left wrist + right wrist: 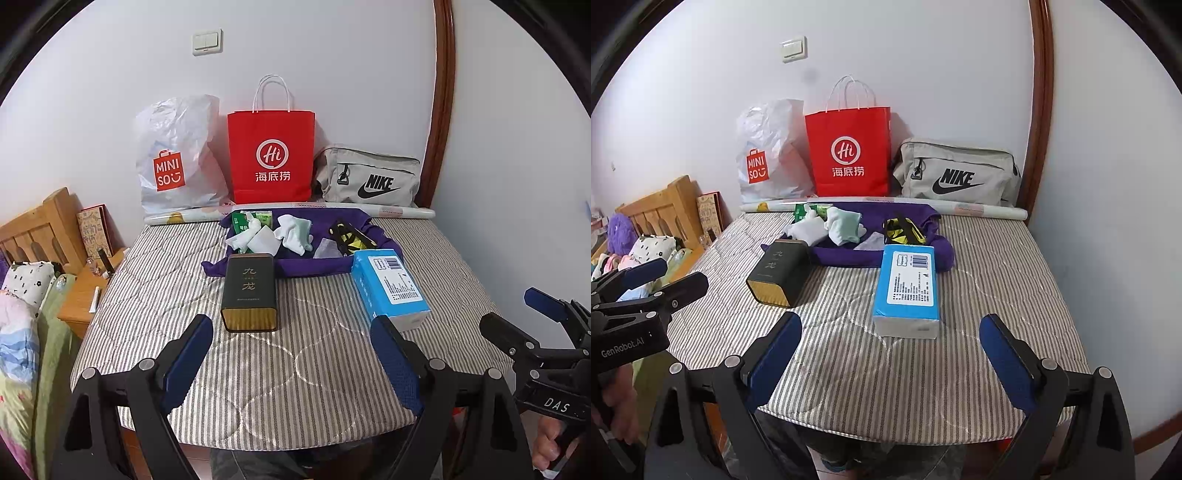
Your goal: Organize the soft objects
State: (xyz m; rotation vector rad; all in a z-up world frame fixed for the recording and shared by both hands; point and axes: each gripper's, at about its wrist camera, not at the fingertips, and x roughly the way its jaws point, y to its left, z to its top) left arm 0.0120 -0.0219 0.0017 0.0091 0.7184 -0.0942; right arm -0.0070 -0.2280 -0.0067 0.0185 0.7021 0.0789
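Observation:
A purple cloth point(295, 266) point(916, 218) lies spread at the far side of the striped mattress. On it lie white socks point(293, 230) point(844, 225), a white rolled cloth point(255, 238) point(807, 230), a green packet point(255, 218), a grey cloth point(327, 249) and a black-and-yellow item point(349, 234) point(903, 230). My left gripper point(291, 350) is open and empty above the near half of the mattress. My right gripper point(890, 354) is open and empty, to the right of the left one.
A black tin point(250, 291) point(779, 271) and a blue box point(388, 284) point(908, 291) lie on the mattress point(295, 369) in front of the cloth. A Miniso bag point(177, 158), red paper bag point(271, 155) and Nike pouch point(369, 177) stand against the wall. A wooden nightstand point(83, 295) is at left.

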